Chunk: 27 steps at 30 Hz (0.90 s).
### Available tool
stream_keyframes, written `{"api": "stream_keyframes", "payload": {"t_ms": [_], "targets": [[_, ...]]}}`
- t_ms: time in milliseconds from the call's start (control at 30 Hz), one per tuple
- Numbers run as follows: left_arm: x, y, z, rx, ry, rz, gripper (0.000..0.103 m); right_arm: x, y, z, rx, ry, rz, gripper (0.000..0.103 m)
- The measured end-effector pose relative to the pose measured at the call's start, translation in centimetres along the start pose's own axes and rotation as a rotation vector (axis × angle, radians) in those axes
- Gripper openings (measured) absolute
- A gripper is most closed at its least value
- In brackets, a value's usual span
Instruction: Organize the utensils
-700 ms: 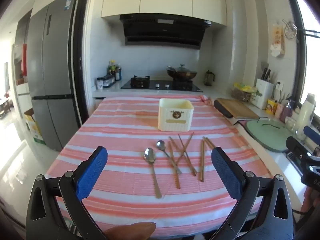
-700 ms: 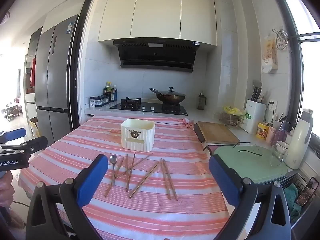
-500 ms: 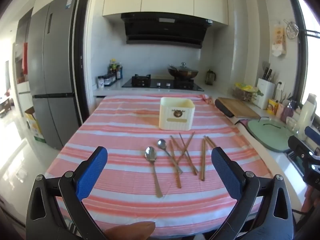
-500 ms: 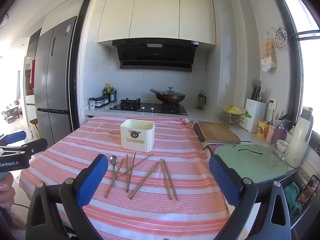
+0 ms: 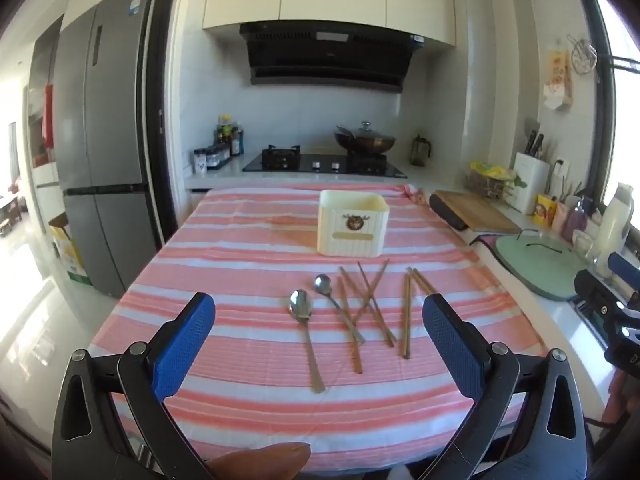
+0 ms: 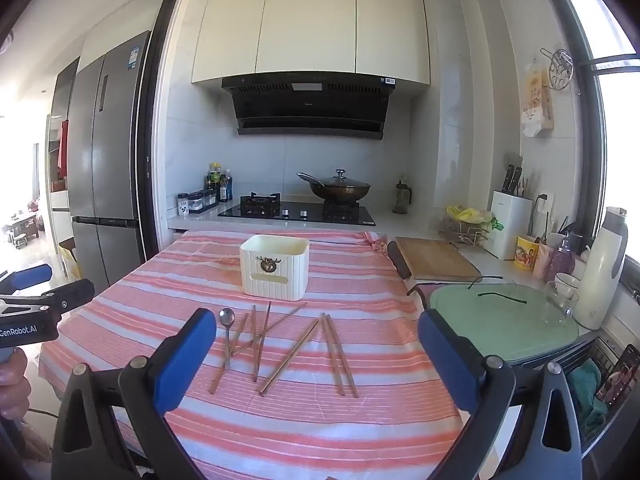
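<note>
A cream utensil box (image 5: 353, 224) (image 6: 275, 266) stands on the pink striped tablecloth (image 5: 240, 264) (image 6: 360, 280). In front of it lie two metal spoons (image 5: 306, 338) (image 5: 336, 304) and several wooden chopsticks (image 5: 372, 308) (image 6: 304, 348), some crossed. One spoon (image 6: 227, 334) shows in the right wrist view. My left gripper (image 5: 318, 332) is open and empty, held above the near table edge. My right gripper (image 6: 316, 344) is open and empty, also near the front edge, right of the left one.
A wooden cutting board (image 5: 472, 210) (image 6: 434, 258) and a green lidded pan (image 5: 540, 256) (image 6: 504, 320) sit on the counter at the right. A stove with a wok (image 5: 366, 144) is behind the table. A fridge (image 5: 100, 132) stands at the left.
Both views have shifted only slightly; the utensils and box lie as before. Both grippers stay open.
</note>
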<state>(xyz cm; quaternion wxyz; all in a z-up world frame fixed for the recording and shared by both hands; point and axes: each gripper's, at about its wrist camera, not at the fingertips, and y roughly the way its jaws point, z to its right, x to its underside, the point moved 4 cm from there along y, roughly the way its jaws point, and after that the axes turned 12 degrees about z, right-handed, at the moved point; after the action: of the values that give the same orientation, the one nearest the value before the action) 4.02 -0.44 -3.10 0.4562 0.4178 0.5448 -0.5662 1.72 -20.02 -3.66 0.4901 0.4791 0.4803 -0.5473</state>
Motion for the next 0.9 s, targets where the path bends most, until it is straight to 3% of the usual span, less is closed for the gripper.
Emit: {"api": "stream_keyframes", "payload": {"t_ms": [900], "targets": [[0.38,0.78,-0.52,-0.007,0.000,-0.020,0.103,0.06,0.37,0.59,0.009,0.014,-0.010,0.103]]}}
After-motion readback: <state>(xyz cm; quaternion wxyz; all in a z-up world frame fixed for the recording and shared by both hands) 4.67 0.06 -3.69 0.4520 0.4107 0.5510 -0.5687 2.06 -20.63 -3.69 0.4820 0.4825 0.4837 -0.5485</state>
